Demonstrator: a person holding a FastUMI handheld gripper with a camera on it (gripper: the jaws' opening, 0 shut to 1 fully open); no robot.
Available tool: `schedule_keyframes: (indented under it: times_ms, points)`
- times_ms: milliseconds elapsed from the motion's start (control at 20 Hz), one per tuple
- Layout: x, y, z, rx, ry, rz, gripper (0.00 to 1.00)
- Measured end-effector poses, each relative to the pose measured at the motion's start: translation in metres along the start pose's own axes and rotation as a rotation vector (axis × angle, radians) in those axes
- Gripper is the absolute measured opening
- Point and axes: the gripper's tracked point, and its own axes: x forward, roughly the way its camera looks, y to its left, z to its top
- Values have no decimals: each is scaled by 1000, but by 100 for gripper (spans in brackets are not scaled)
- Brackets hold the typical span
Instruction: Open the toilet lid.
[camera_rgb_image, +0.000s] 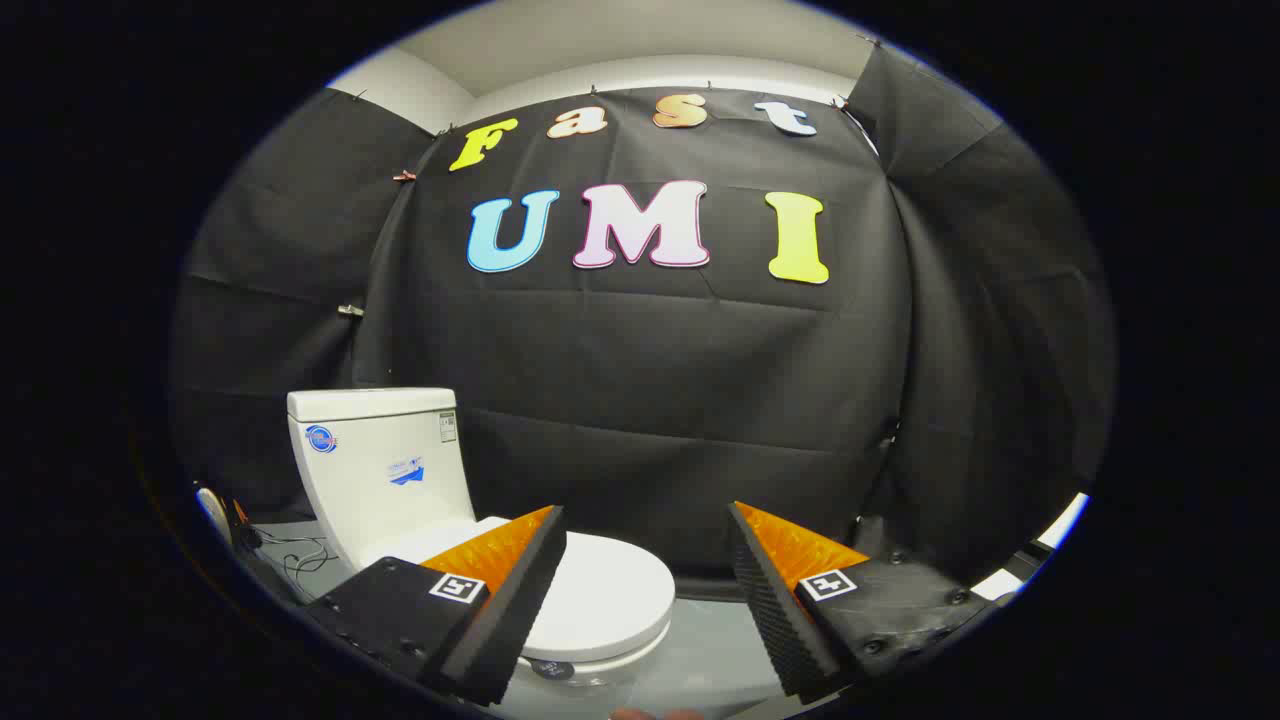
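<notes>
Gripper (648, 520): fingers spread wide apart, grasping nothing, with open air between them
Left finger (500, 600): its tip overlaps the near left part of the toilet lid in this view (whether it touches the lid cannot be told)
Right finger (790, 600): stands clear of the toilet, off to its right, over bare floor
Toilet lid (610, 590): white, lying flat and closed on the bowl, just ahead of the fingers and mostly toward the left one; its rounded front edge reaches into the gap between them
Toilet tank (385, 465): white, upright, beyond the left finger and behind the lid, with small stickers on its face
Floor (710, 650): pale grey, showing between the fingers and below the lid's front
Cables (300, 555): thin dark leads lying on the floor left of the tank, beyond the left finger
Booth wall (650, 400): black cloth, well beyond the fingers, hanging behind the toilet
</notes>
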Motion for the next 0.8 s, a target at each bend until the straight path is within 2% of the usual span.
schedule_keyframes:
  times_ms: [800]
  points:
    - [2, 2, -8, -18, 9, 11, 98]
